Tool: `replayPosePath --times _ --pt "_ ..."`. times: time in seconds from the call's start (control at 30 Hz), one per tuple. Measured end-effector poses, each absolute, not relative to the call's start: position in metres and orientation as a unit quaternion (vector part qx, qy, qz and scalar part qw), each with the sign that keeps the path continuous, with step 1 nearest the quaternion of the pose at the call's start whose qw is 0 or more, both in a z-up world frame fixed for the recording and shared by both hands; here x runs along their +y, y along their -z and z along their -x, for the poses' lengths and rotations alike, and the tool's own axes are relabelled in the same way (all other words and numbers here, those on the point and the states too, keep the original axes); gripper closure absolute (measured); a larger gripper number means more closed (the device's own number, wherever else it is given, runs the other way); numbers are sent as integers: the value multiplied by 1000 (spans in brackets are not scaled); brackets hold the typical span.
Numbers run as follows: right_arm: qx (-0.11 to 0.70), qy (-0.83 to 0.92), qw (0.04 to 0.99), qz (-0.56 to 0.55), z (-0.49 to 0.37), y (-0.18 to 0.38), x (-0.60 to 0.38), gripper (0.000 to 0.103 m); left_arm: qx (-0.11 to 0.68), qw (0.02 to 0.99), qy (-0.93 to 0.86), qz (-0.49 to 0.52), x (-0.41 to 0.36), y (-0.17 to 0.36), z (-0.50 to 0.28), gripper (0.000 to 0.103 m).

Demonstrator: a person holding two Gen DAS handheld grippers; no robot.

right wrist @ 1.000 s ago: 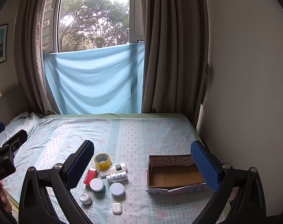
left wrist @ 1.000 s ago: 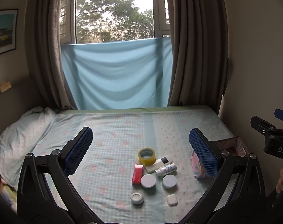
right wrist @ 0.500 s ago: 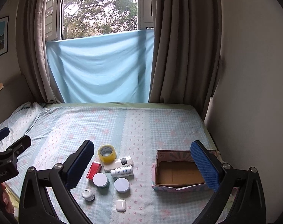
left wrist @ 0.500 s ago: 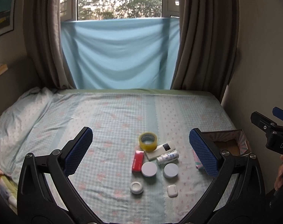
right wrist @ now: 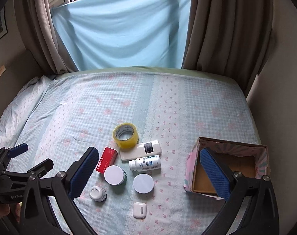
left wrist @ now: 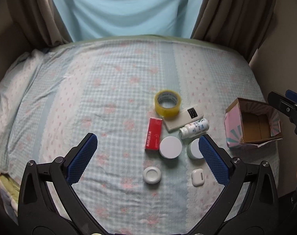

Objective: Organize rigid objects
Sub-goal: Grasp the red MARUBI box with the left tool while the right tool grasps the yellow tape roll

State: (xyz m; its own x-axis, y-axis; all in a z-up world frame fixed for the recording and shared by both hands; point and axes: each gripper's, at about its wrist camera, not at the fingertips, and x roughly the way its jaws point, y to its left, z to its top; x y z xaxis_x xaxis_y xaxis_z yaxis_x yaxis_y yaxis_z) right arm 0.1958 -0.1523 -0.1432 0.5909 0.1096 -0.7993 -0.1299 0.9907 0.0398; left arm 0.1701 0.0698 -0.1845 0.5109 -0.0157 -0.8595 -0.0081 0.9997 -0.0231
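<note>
Several small items lie grouped on the bed: a yellow tape roll (left wrist: 167, 105) (right wrist: 126, 135), a red carton (left wrist: 154, 136) (right wrist: 106, 159), a white remote (left wrist: 183, 120) (right wrist: 141, 150), a white bottle (left wrist: 194, 130) (right wrist: 145, 163), two white-lidded jars (left wrist: 170, 147) (right wrist: 114, 175), a small white pot (left wrist: 152, 174) (right wrist: 97, 193) and an earbud case (left wrist: 197, 177) (right wrist: 139, 210). An open pink cardboard box (left wrist: 252, 124) (right wrist: 226, 166) stands to their right. My left gripper (left wrist: 146, 152) hovers open above the items. My right gripper (right wrist: 148, 170) is open too, over the items and the box.
The bed (right wrist: 168, 101) has a blue checked sheet with a rumpled pillow (left wrist: 15, 90) at the left. Brown curtains (right wrist: 222, 25) and a light blue cloth (right wrist: 121, 29) hang behind. A wall (right wrist: 281, 98) runs close along the bed's right side.
Both grippers have tipped downward and come closer to the bed, so the items and box look larger and the window has slid out of the top. Nothing was grasped.
</note>
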Motion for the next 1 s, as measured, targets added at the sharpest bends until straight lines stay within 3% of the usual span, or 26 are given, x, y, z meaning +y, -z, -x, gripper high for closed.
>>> replayPosePath --times 0.47,0.7,0.8,1.0 --pt "515 -206 830 64 -327 266 -100 0 644 764 24 37 85 338 -278 0" --pt "564 -253 779 107 -370 353 -62 0 705 708 42 26 73 410 -310 7" --pt "582 -275 757 113 -380 383 -52 0 729 682 46 26 70 439 -318 17" --pt "590 -290 739 145 -388 416 -38 0 747 662 49 39 71 465 -319 22"
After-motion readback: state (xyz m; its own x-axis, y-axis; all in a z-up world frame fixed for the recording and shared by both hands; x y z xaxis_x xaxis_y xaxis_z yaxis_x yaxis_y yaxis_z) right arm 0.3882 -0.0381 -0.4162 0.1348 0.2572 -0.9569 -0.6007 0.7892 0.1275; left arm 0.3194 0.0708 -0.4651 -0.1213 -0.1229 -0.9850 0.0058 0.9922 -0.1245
